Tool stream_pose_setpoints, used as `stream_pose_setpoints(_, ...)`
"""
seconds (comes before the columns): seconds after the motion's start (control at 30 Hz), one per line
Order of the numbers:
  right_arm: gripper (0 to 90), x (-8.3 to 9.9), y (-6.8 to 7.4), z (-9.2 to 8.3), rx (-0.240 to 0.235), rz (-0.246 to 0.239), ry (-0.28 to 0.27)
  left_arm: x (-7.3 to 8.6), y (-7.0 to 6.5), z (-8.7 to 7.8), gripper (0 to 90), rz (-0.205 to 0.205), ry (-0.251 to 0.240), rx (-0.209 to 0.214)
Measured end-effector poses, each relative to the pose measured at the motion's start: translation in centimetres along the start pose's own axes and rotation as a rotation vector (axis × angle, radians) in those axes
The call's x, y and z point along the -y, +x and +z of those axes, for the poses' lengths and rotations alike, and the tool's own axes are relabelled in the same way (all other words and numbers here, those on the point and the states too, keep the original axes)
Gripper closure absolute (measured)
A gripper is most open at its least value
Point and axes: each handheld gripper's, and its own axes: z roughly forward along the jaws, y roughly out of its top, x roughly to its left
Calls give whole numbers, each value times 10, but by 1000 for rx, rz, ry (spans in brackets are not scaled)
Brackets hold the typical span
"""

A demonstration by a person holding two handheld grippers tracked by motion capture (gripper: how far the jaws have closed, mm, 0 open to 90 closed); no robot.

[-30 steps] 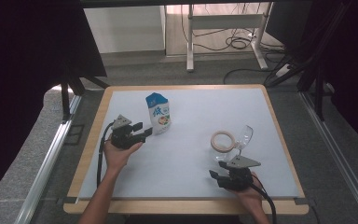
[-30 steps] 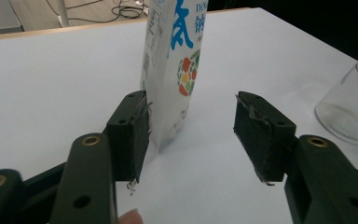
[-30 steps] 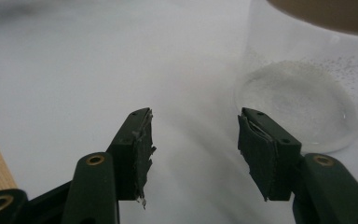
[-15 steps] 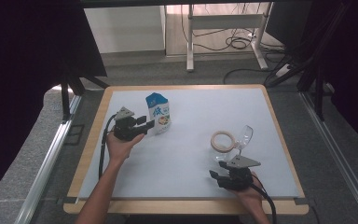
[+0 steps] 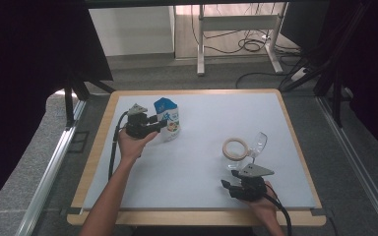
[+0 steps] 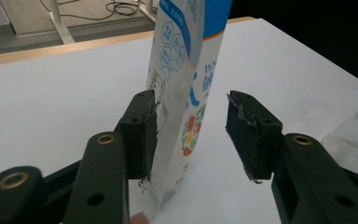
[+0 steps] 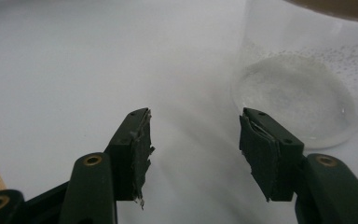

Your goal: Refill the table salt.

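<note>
One tall blue-and-white milk carton (image 6: pixel 186 88) stands near the table's (image 5: pixel 295 147) far left corner, between your left gripper's (image 6: pixel 191 135) half-closed jaws: one pad touching, one clear. Closing lopsided could tip it. Your right gripper (image 7: pixel 193 149) gapes empty beside the clear plastic cup (image 7: pixel 307 88).

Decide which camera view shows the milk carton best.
The left gripper view: the milk carton stands close up between the left gripper jaws, print readable. The high view shows it small; the right gripper view looks elsewhere.

white table (image 5: pixel 192 162), milk carton (image 5: pixel 168 118), tape ring (image 5: pixel 235 148), clear cup (image 5: pixel 257 145)
</note>
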Motion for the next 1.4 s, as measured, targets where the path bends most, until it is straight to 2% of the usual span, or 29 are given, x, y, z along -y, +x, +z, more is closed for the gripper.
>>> stream_pose_setpoints(0.27,434,0,0,1,3,1,6,-11,-1,13,645,22,-10,-19)
stream_pose_setpoints(0.3,433,0,0,1,3,1,8,-12,0,14,676,24,-9,-24)
stream_pose_setpoints(0.37,433,0,0,1,2,0,9,-12,-1,17,768,41,-10,-60)
stream_pose_setpoints(0.47,432,0,0,1,6,-1,8,-13,-2,19,880,51,-19,-61)
stream_pose_setpoints(0.77,432,0,0,1,11,1,9,-10,0,19,896,64,-55,-37)
stream_pose_setpoints(1.0,430,0,0,1,16,4,-6,-11,-2,21,898,71,-80,-16)
stream_pose_setpoints(1.13,429,0,-1,-2,36,5,-29,-15,-4,21,899,85,-83,-9)
stream_pose_setpoints(1.4,429,-1,-2,-5,47,7,-60,-26,-14,8,899,94,-112,18)
